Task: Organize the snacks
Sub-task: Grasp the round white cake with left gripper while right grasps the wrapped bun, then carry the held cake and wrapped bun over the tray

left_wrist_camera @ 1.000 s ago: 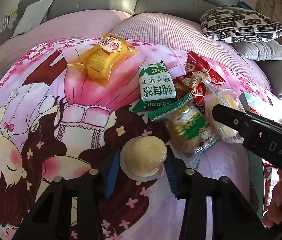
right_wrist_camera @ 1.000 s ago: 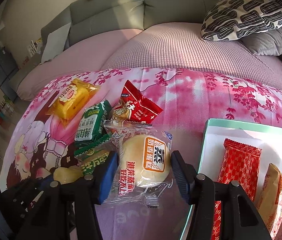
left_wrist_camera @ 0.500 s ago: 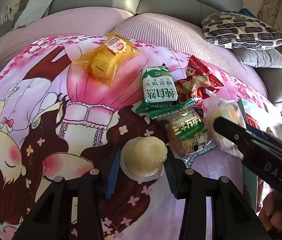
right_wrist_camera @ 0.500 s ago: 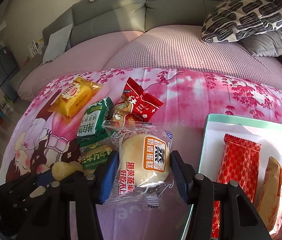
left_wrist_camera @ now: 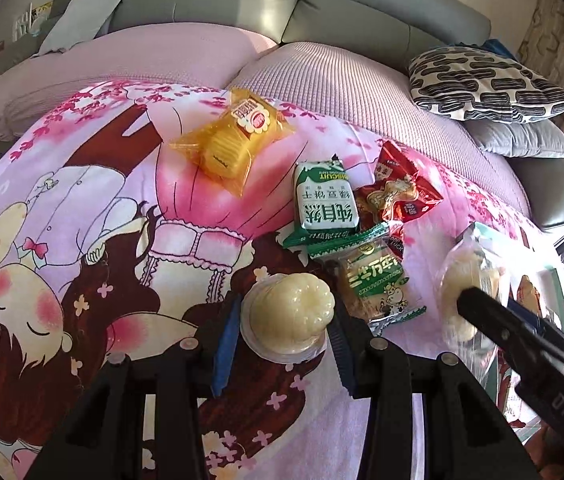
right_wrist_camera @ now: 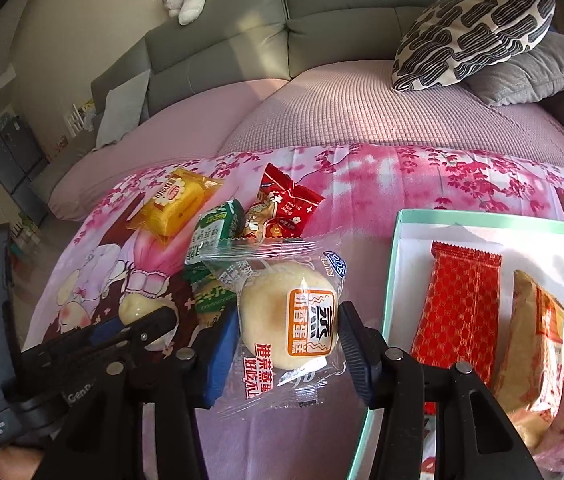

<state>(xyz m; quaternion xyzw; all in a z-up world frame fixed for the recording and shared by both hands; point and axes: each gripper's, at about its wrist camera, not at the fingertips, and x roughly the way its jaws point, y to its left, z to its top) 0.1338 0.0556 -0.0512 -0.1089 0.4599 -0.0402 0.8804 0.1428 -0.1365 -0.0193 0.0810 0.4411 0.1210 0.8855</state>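
Glossy clear plastic wraps the steamed cake (right_wrist_camera: 287,320); the printed cloth (left_wrist_camera: 82,208) looks matt, the sofa cover (right_wrist_camera: 381,108) waffle-textured.

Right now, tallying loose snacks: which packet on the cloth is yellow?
The yellow packet, farthest back by the sofa and alone; the others are green, red or clear.
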